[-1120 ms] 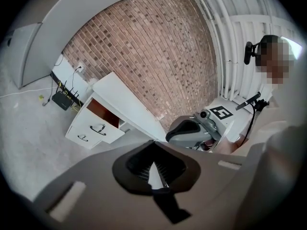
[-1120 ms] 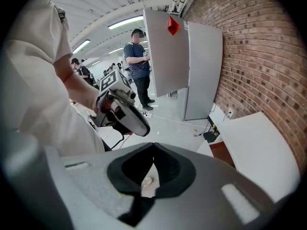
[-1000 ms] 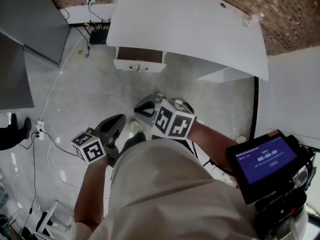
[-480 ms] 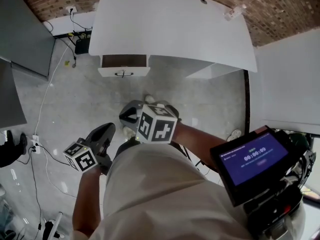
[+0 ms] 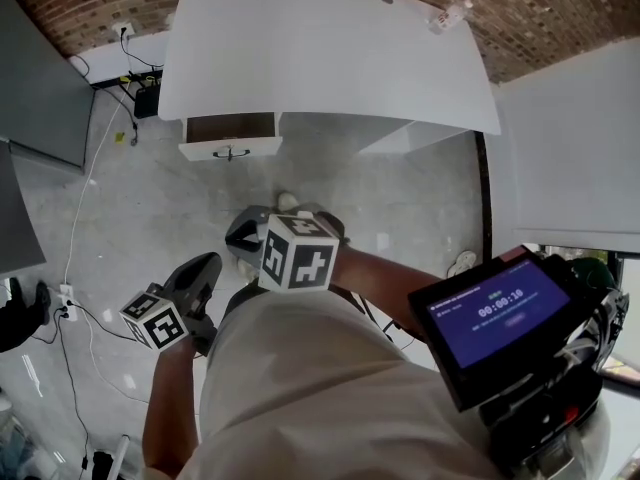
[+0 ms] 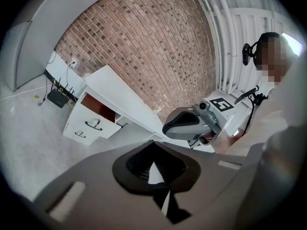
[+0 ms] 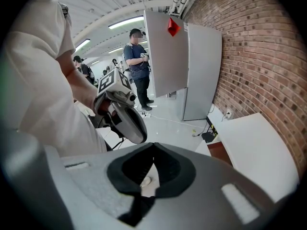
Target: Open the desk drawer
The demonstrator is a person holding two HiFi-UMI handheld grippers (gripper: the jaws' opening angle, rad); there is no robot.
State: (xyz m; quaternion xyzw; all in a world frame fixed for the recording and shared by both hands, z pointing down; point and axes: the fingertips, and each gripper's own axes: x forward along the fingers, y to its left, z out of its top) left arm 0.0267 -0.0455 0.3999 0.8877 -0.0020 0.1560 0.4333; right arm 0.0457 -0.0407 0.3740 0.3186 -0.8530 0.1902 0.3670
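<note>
We're holding both grippers close to the body, well apart from the desk. Left gripper (image 6: 153, 145): jaws are sitting together, nothing between them. Right gripper (image 7: 152, 147): same, jaws are meeting, empty, and it's pointing across toward the left one. Drawer (image 5: 230, 138) is standing pulled out under the left end of the white tabletop (image 5: 330, 48), brown inside showing, handle facing us. Cables are lying on the grey floor (image 5: 150, 208) left of the desk.

Red brick wall (image 5: 560, 8) at twelve o'clock, pale grey floor (image 5: 150, 208) below it. Grey cabinets (image 5: 40, 98) at ten o'clock; perhaps a white partition (image 5: 570, 148) at three. Strip lights (image 7: 127, 22) overhead.
</note>
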